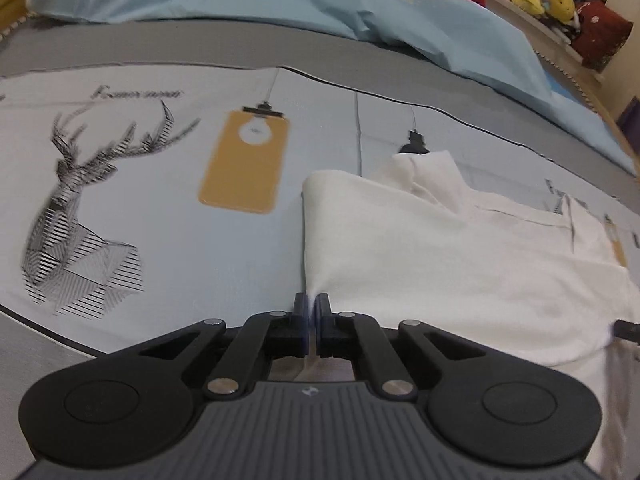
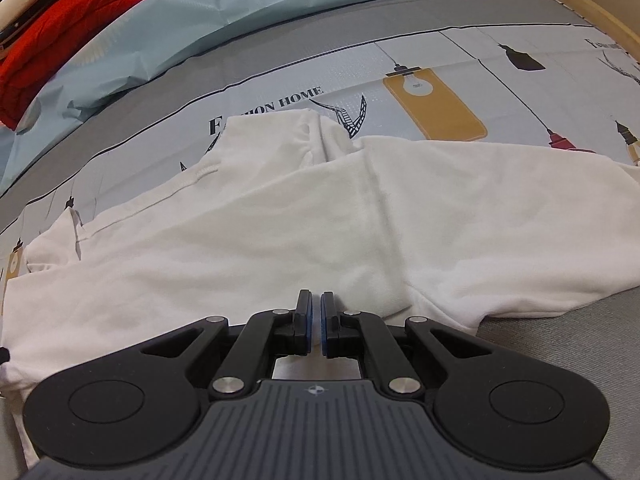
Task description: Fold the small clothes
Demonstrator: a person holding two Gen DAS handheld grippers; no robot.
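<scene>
In the left wrist view we see the left tongs [image 1: 312, 304] pinched nearly closed on a corner of the soft white cotton T-shirt [image 1: 460, 248], a small wisp of fabric caught between the blue pads, and the cloth rising from that pinch into a folded edge that runs away from us. The shirt lies flat on the printed pale-blue table cover with stag and lamp drawings [image 1: 160, 208], beside the ochre lamp print [image 1: 244, 162] and clear of the crumpled light-blue sheet [image 1: 280, 4] behind. We judge the garment light, limp and easily wrinkled, so it will drape and sag from any single hold. In the right wrist view the right tongs [image 2: 316, 308] stand with only a narrow gap over the near hem of the same shirt [image 2: 280, 232], white fabric showing between the pads, so we take them to be gripping it, though the bite itself is partly hidden. A sleeve [image 2: 272, 136] is turned over near the lettering. We would hold at hem corners or seams, where the doubled cloth gives purchase, and keep the edge taut between both tongs.
</scene>
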